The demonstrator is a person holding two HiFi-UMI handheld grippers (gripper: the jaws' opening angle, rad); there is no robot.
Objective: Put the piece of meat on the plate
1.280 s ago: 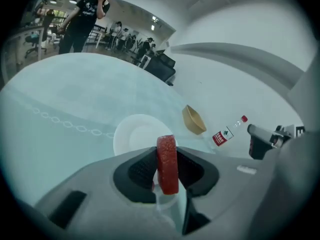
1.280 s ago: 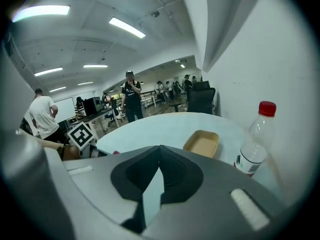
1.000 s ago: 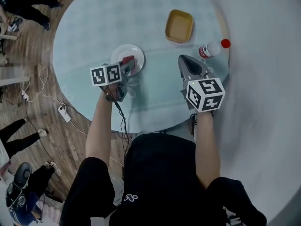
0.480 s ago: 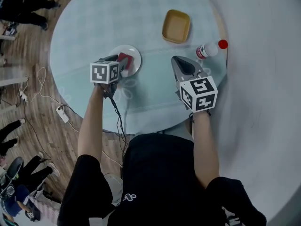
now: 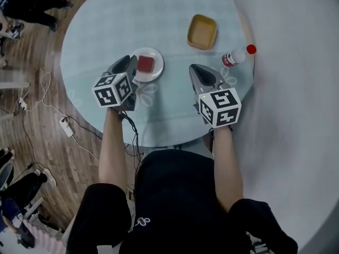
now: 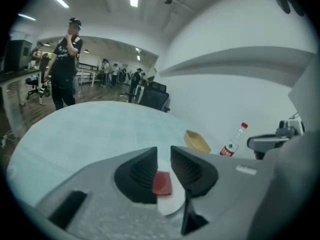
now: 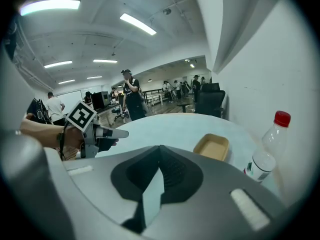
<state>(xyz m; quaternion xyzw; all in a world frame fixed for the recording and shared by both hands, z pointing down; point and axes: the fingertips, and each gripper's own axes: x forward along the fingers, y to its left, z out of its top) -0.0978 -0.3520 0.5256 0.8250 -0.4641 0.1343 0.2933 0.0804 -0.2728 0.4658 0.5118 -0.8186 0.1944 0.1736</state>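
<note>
Meat [image 5: 145, 63] lay on plate [image 5: 158, 71]. Left tool [image 5: 128, 61] empty, jaws closing; right tool [image 5: 197, 69] closed. I judged straight withdrawal safest.

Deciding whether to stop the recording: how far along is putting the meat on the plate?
Done: the meat lies flat on the plate. In hand: nothing. The left gripper hangs beside the plate, clear of the meat, its empty jaws closing. The right gripper is shut and empty. Left: nothing that I can see.
</note>
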